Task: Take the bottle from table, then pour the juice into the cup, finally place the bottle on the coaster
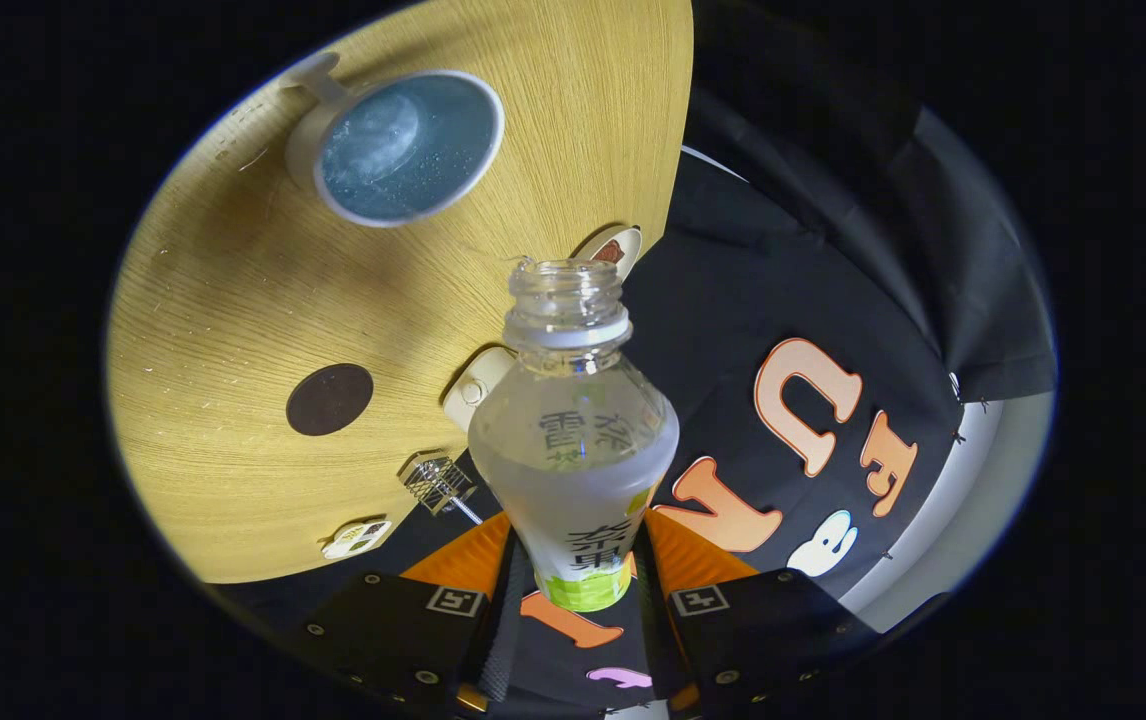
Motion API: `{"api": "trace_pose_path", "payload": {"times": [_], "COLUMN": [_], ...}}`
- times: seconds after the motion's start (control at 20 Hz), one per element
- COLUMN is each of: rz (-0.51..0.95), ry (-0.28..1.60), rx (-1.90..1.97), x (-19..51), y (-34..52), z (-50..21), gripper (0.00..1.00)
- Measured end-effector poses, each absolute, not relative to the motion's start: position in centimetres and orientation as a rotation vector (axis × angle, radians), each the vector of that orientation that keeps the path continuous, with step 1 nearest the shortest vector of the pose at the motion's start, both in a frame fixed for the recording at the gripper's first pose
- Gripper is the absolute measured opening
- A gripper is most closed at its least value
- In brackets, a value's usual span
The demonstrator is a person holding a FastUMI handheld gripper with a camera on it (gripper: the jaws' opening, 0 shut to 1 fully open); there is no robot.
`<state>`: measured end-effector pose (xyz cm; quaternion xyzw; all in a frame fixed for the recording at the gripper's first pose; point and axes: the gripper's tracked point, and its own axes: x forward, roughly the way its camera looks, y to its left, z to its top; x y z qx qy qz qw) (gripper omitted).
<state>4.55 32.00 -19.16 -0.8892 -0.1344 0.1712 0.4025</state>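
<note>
My gripper (578,560) is shut on the lower body of a clear plastic bottle (573,440) with pale cloudy juice inside and no cap on its neck. The whole view is rolled sideways, so the bottle and gripper are tilted relative to the wooden table (233,480). A white cup (398,145) with a handle and a bluish inside stands on the table, well beyond the bottle's mouth and off to the side. A dark round coaster (329,399) lies flat on the table, beside the bottle's shoulder and nearer the fingers than the cup.
Small items sit along the table's edge by the bottle: a white round-cornered piece (473,390), a small metal clip-like object (436,480), a white tag (357,538) and an oval sticker (613,250). Black booth cloth hangs past the edge.
</note>
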Motion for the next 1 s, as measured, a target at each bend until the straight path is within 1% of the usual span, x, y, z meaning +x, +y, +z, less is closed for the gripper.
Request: {"api": "trace_pose_path", "payload": {"times": [0.25,0.55,1.0], "rz": [0.436,0.456,0.526], "ry": [-0.331,-0.270,-0.062], "rx": [-2.235,-2.164,-1.871], "x": [4.6,4.3,2.7], "y": [31.9,31.3,29.5], "z": [-19.3,-20.5,-23.4], "gripper": [0.53,0.54,0.54]}}
